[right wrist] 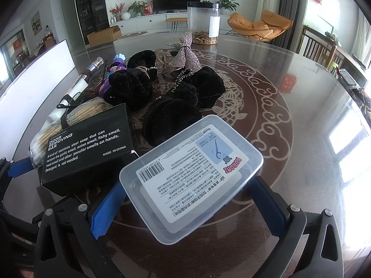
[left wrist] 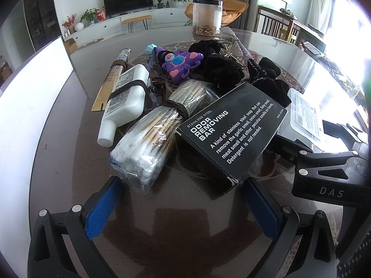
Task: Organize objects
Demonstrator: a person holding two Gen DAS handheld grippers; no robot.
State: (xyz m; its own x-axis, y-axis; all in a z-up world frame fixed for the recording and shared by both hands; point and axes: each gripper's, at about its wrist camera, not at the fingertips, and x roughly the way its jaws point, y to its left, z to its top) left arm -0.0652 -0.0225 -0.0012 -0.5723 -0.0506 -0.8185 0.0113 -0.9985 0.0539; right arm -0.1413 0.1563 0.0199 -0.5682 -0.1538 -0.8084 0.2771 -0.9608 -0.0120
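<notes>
Here, right tongs (right wrist: pixel 185 208) around plastic box (right wrist: pixel 191 178).

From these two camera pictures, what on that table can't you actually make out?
- Clear plastic lidded box, right wrist view: contents hidden by its white label; whether the right gripper touches it is unclear.
- Black "Odor Removing Bar" carton, left wrist view: closed, contents unseen.
- Purple plastic toy, left wrist view: partly hidden behind the bundled cotton swabs.
</notes>
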